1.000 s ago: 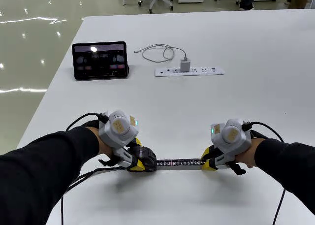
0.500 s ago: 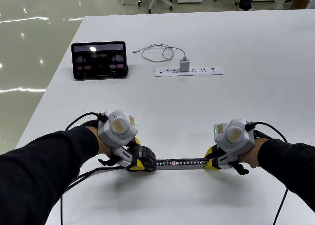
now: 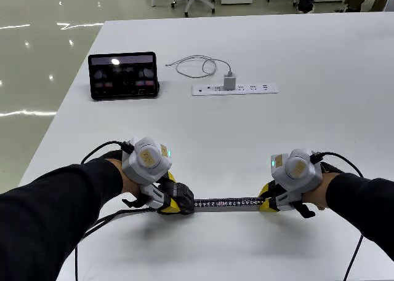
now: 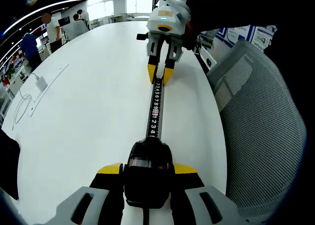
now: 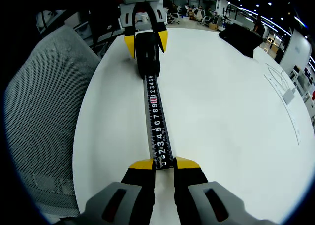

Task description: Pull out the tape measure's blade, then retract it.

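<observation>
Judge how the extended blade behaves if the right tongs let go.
Likely springy: the blade lies straight between tape measure case and right tongs, probably snapping back. Thin and narrow, it may buckle if pushed endwise.

Bright, even overhead light. White streaks of glare lie on the glossy floor (image 3: 37,47) beyond the table's (image 3: 308,59) left edge. Faint soft shadows fall near its front edge. Both gripper views bend strongly at their edges; focus is sharp.

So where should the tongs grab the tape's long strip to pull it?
At its free tip, coming end-on, opposite the chunky black case. The thin numbered metal blade lies flat and narrow, so the right tongs pinch its edges there.
</observation>
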Demonstrator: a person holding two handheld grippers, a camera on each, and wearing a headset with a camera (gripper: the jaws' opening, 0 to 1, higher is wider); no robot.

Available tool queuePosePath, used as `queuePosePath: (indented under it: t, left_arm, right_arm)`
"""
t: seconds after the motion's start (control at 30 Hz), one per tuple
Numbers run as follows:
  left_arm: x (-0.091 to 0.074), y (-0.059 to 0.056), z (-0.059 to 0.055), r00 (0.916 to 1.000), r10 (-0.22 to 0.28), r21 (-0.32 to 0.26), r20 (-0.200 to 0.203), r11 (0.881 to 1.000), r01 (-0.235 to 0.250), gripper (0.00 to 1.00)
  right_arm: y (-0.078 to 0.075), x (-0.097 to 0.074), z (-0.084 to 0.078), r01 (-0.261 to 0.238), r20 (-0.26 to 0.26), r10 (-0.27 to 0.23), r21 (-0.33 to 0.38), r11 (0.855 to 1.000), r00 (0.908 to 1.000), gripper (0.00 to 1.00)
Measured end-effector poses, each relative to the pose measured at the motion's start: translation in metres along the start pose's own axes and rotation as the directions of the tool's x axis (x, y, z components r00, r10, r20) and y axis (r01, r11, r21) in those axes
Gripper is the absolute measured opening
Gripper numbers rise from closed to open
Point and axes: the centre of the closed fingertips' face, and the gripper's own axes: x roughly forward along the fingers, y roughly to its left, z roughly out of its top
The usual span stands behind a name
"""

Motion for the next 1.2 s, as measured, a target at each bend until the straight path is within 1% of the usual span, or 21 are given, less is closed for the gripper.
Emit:
queuePosePath:
  t: [0.63,0.8,1.2]
  left_arm:
    - [-0.001,-0.001,0.0,1.0,0.001,0.006,-0.003,1.0,-0.001,0.32]
    - [-0.001,0.0,0.0,1.0,0.0,0.004,-0.004,1.0,0.0,0.32]
    - [0.0,0.0,0.0,1.0,-0.001,0.006,-0.006,1.0,0.001,0.31]
  right_arm:
    - [-0.002,-0.007,-0.01,0.01,-0.006,-0.01,0.01,1.0,0.9999,0.09]
    - [-0.003,-0.009,-0.013,0.012,-0.017,-0.012,0.007,1.0,0.9998,0.09]
    - [-0.004,-0.016,-0.024,0.022,-0.023,-0.022,0.021,1.0,0.9995,0.09]
